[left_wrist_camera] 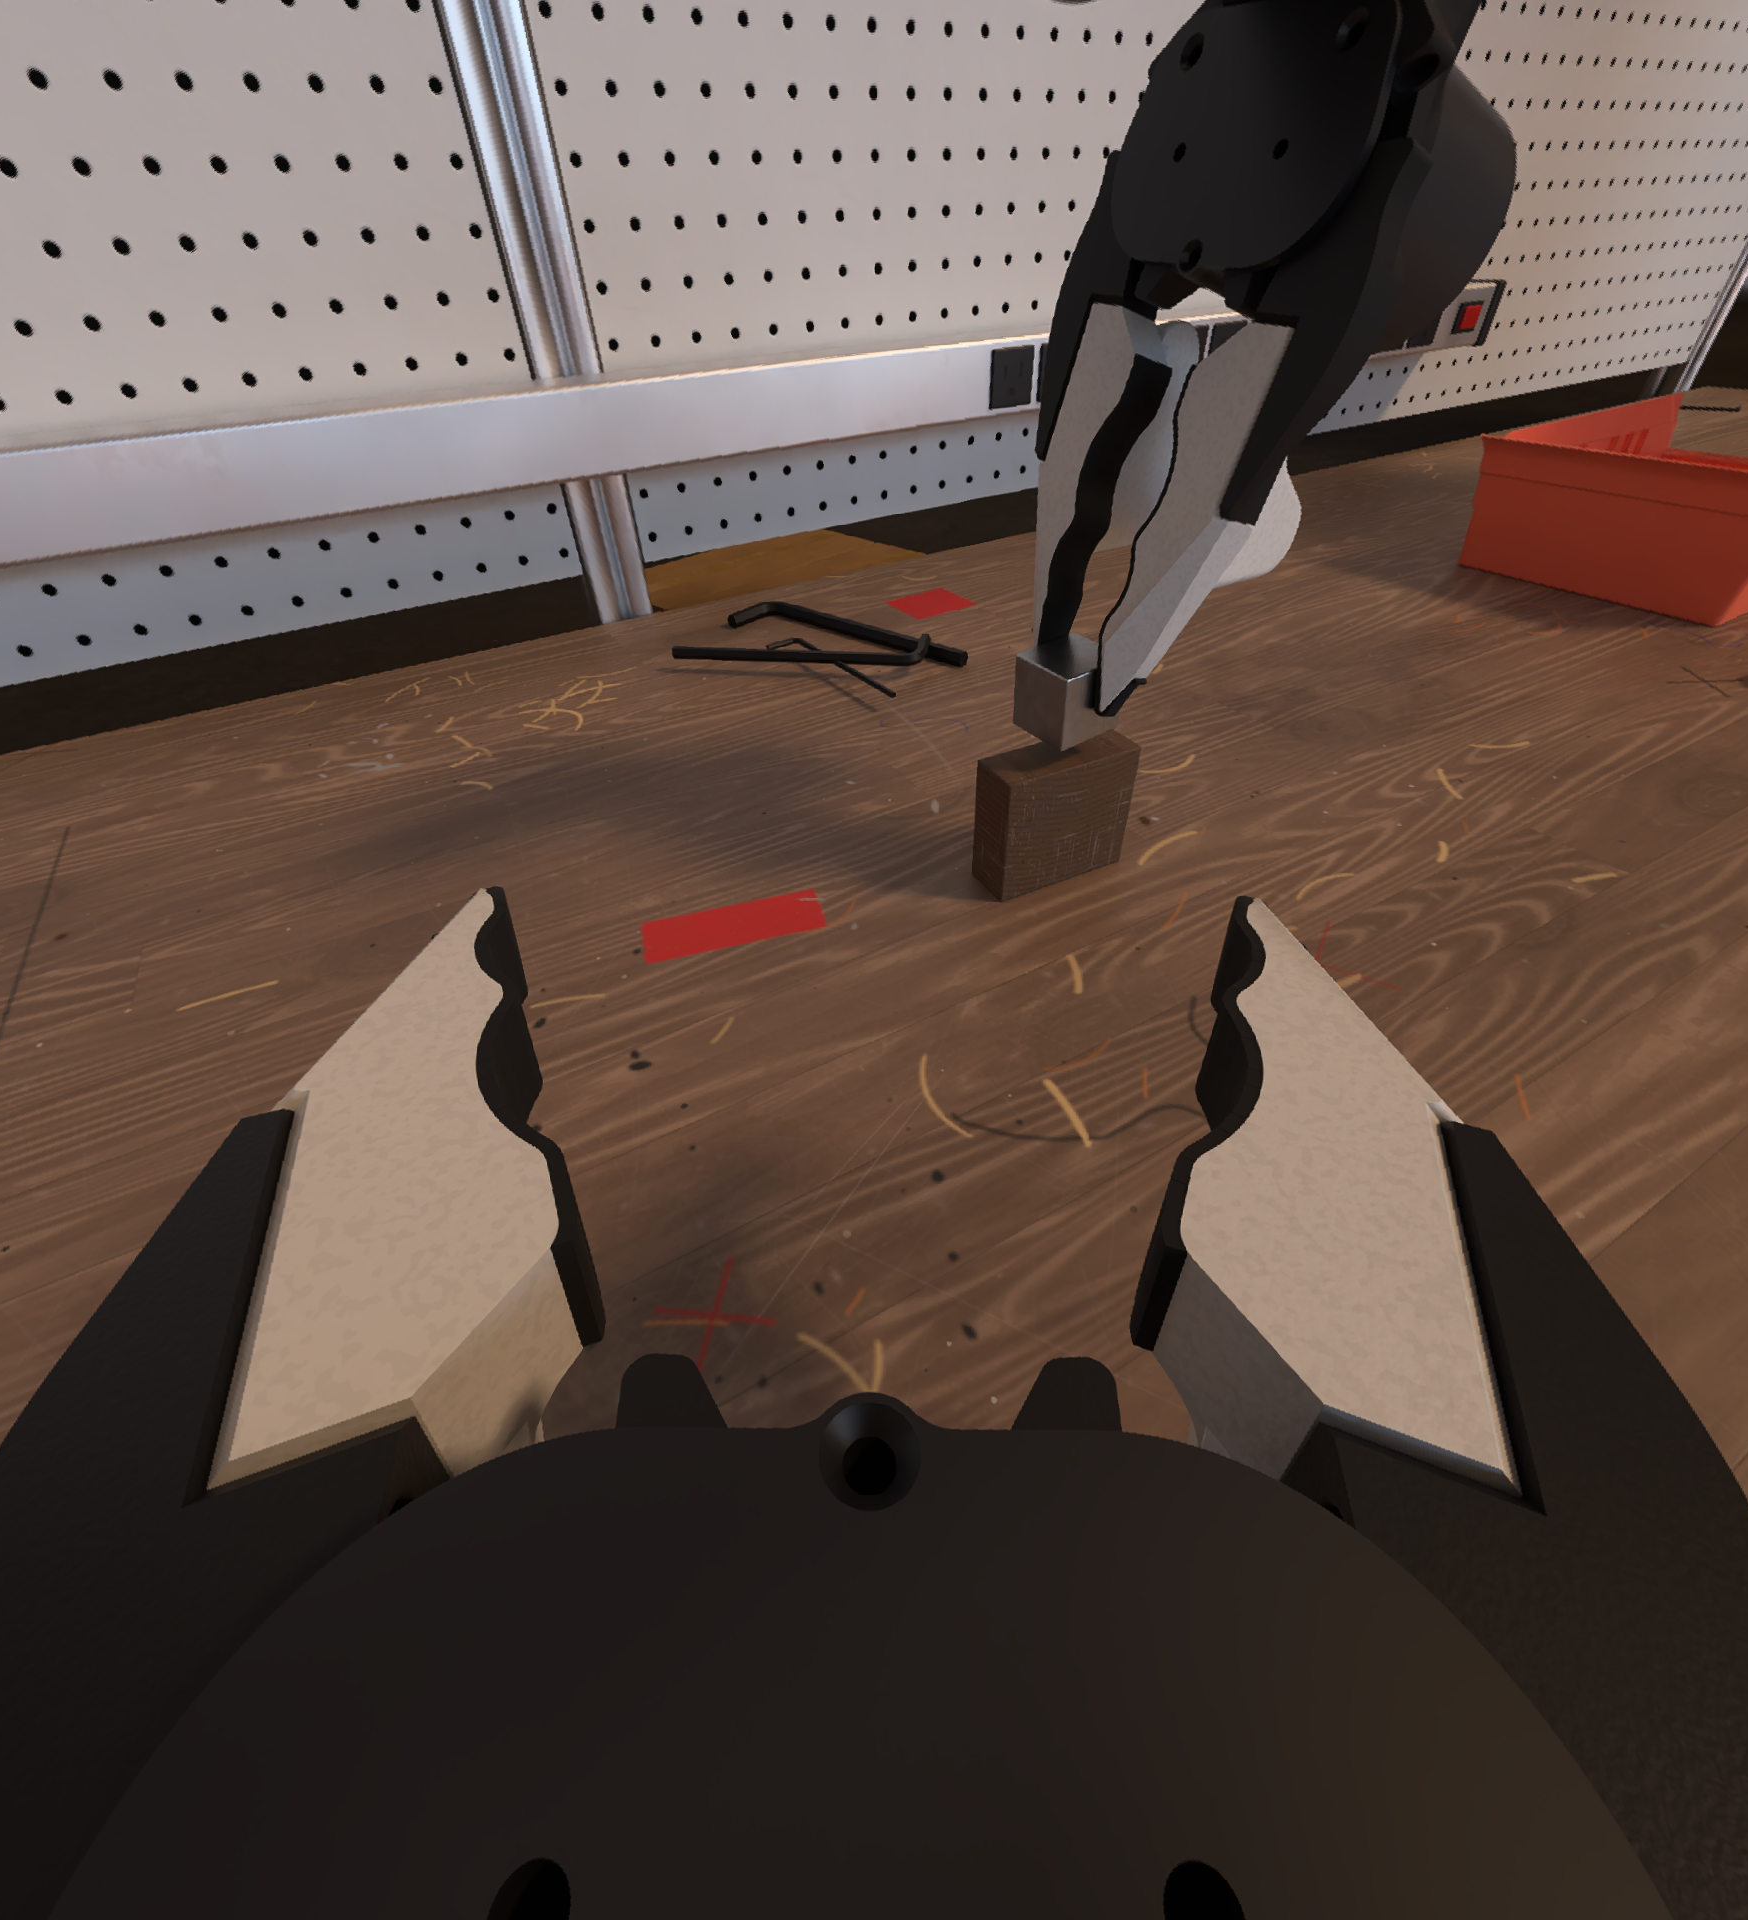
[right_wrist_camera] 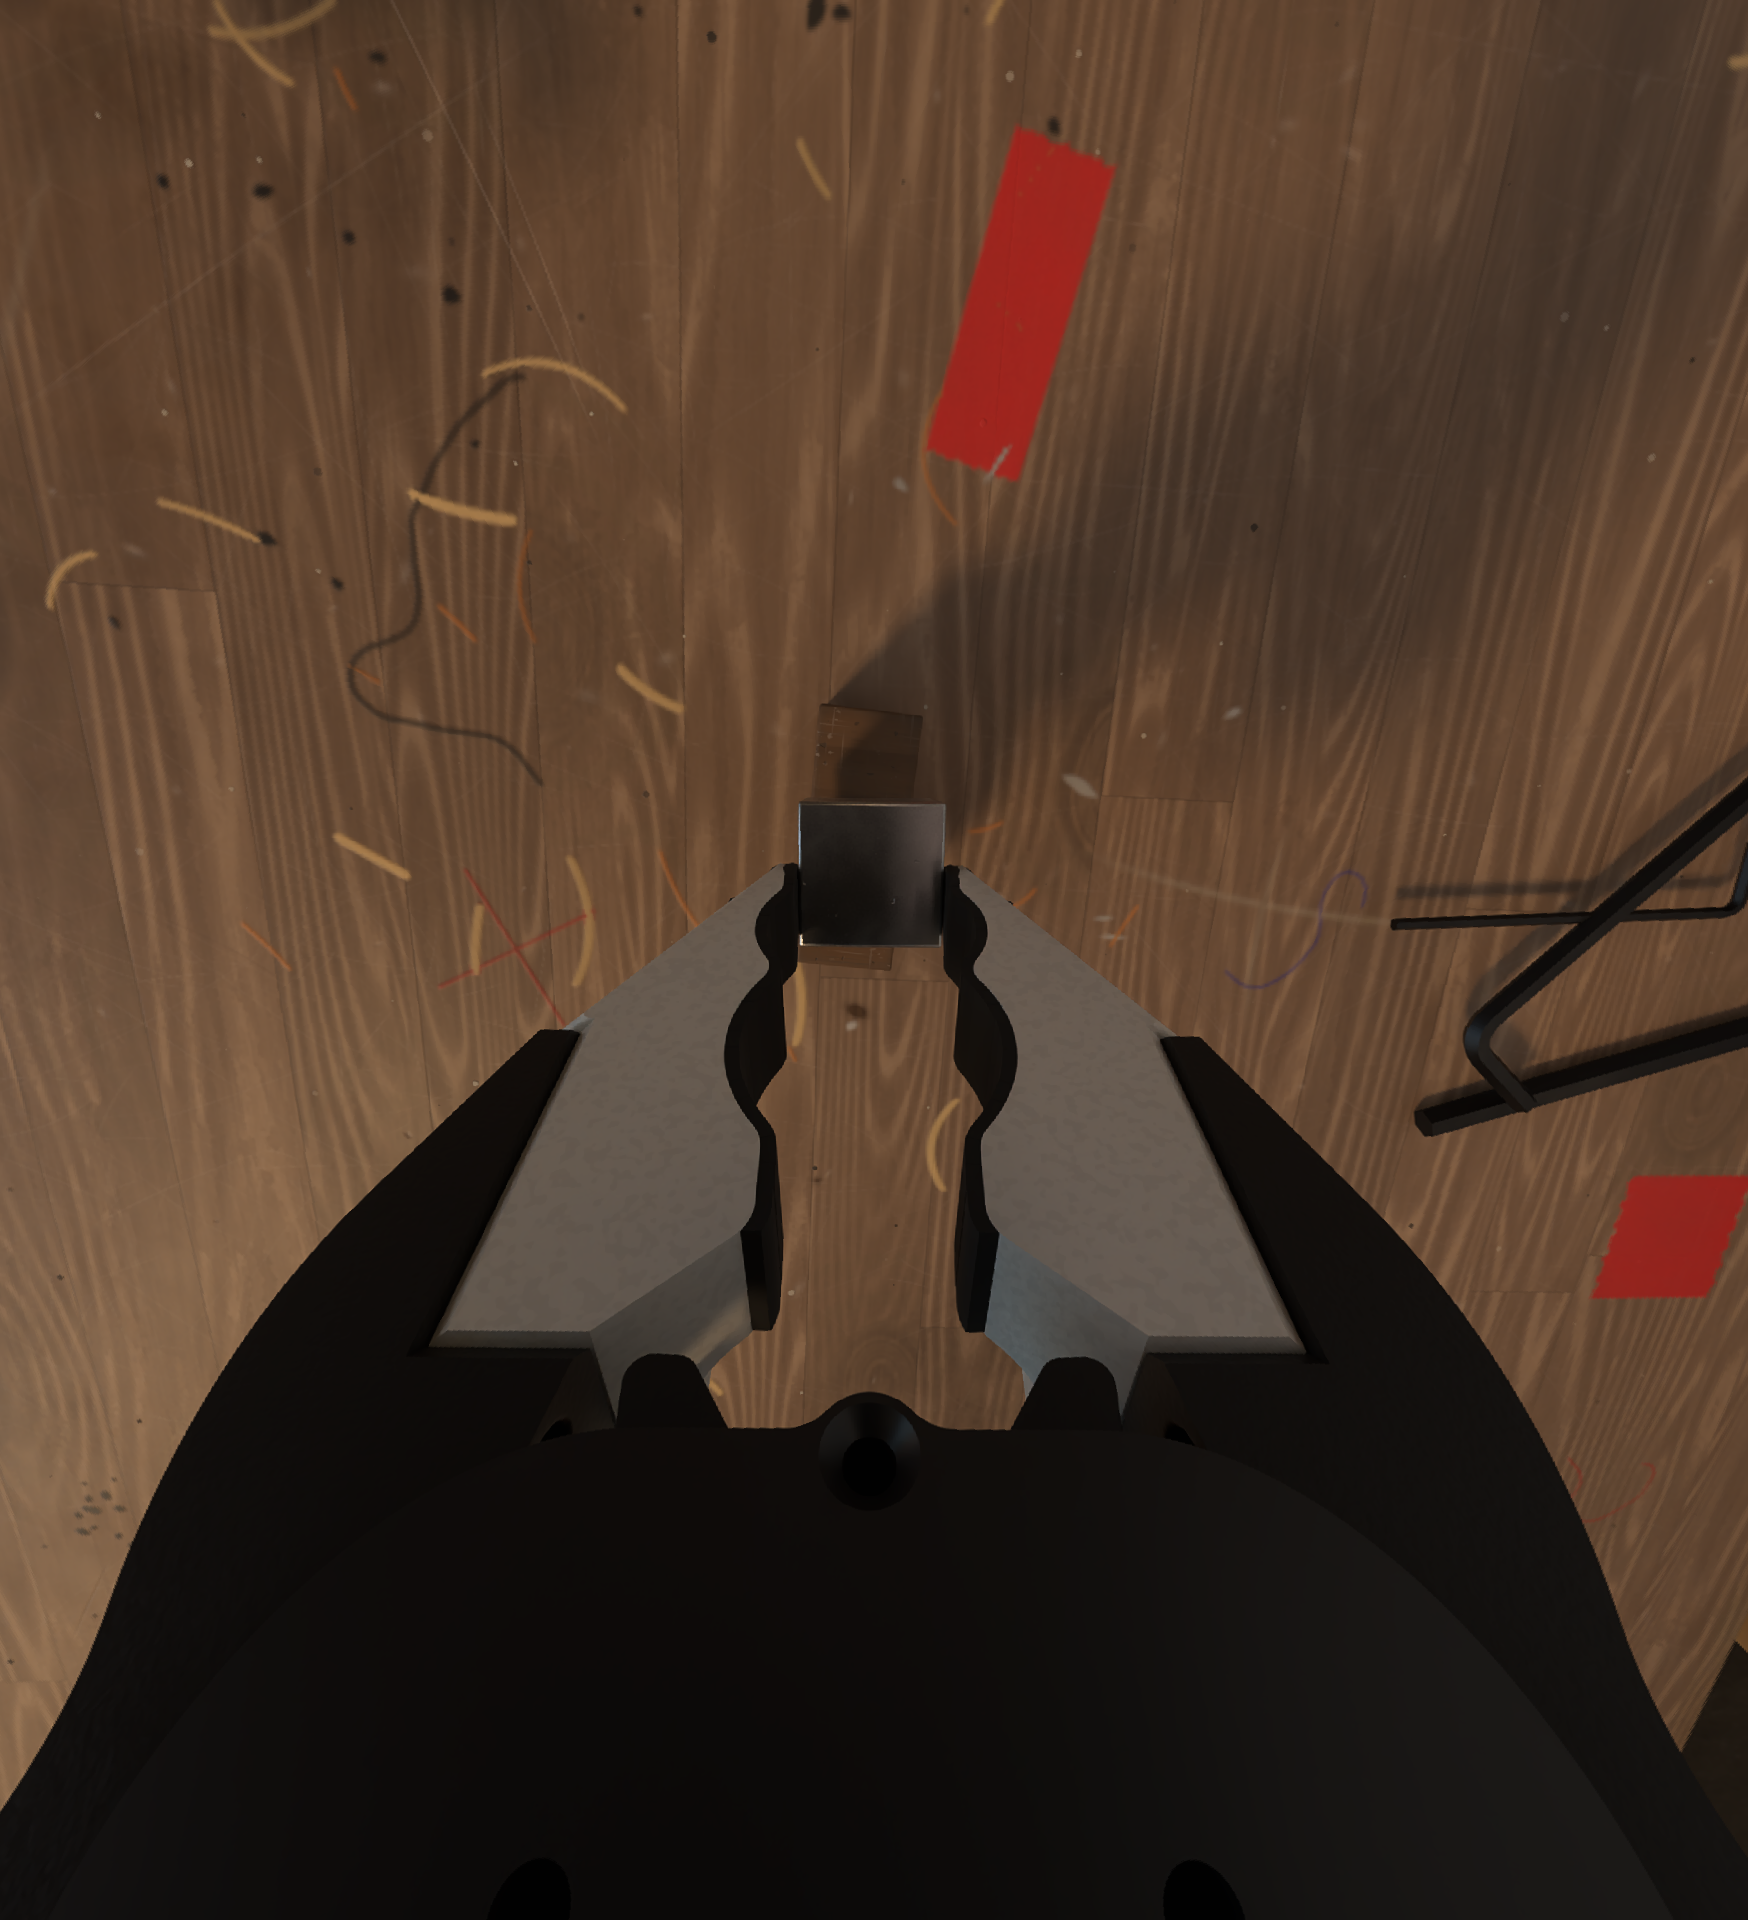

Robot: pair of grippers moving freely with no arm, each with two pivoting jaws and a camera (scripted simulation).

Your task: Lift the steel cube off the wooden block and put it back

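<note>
Jaws of the right gripper [right_wrist_camera: 870, 904] clamped on the small square steel cube [right_wrist_camera: 870, 873], one fingertip pressed flat against each of two opposite side faces, gripping only at the very tips. Seen from the left wrist view, right gripper [left_wrist_camera: 1078, 691] reaching down steeply from above, cube [left_wrist_camera: 1052, 701] raised just clear of the dark brown rectangular wooden block [left_wrist_camera: 1052, 826], a thin gap showing under it, slightly tilted so one lower corner dips toward the block's top. No long axis on the cube, all sides alike; top face turned squarely up toward the right wrist camera. Block [right_wrist_camera: 870, 748] directly beneath, peeking out past the cube's far edge and again as a sliver at its near edge.

Jaws of the left gripper [left_wrist_camera: 870, 904] spread wide, grasping nothing, hovering low over the brown wood-grain bench [left_wrist_camera: 330, 831], pointed toward the block from well apart.

Block standing upright on the bench, its broad face toward the left wrist camera, long axis running roughly left to right in that view.

Elsewhere on the bench: a red tape strip [left_wrist_camera: 733, 925] near the block, several black hex keys [left_wrist_camera: 828, 644] farther back, an orange plastic bin [left_wrist_camera: 1649, 520] off to the right, a white pegboard wall [left_wrist_camera: 226, 260] behind.
</note>
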